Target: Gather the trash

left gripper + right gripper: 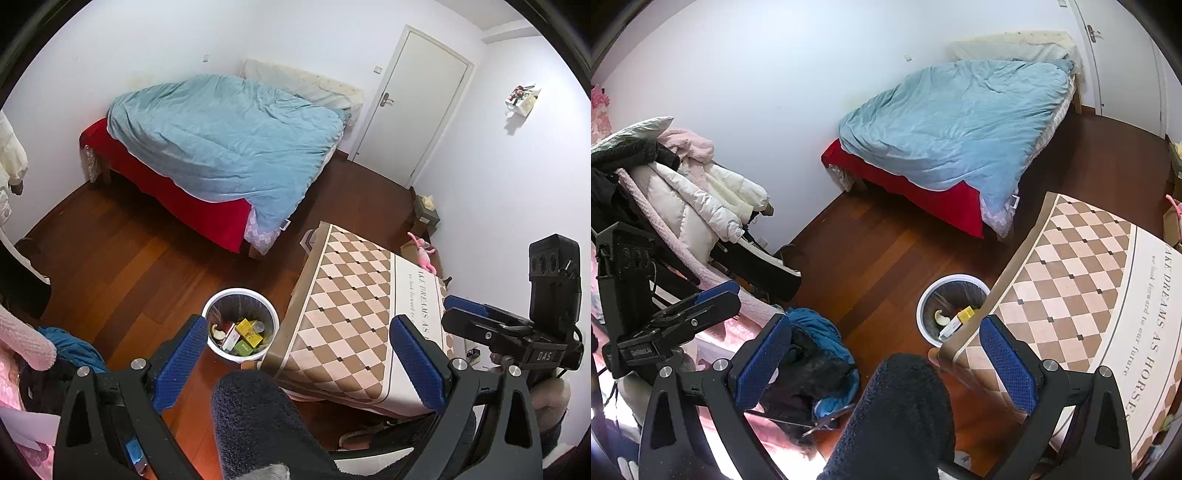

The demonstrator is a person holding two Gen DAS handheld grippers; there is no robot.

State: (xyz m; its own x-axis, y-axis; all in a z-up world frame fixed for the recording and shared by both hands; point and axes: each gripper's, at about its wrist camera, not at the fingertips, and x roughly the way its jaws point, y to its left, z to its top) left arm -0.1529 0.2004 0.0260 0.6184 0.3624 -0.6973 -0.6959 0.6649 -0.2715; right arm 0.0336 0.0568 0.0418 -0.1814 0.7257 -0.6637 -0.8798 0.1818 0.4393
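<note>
Inspector: Both tools are raised above the floor. The left tool [295, 354] has its jaws apart and holds nothing; the right tool [884, 360] is likewise spread and empty.

Clerk: And the trash?

Inspector: It sits in the white bin [240, 325] on the wooden floor, just beside the near left corner of the desk [354, 306]. Yellow and green cartons and a pale scrap lie inside (the desk edge hides part of the bin in the right view). The checkered desk top shows no loose items.

Clerk: Risks?

Inspector: In my judgement, a careless reach down could knock the light bin over and spill it; clothing [812, 354] heaped nearby on the left could snag a jaw
</note>
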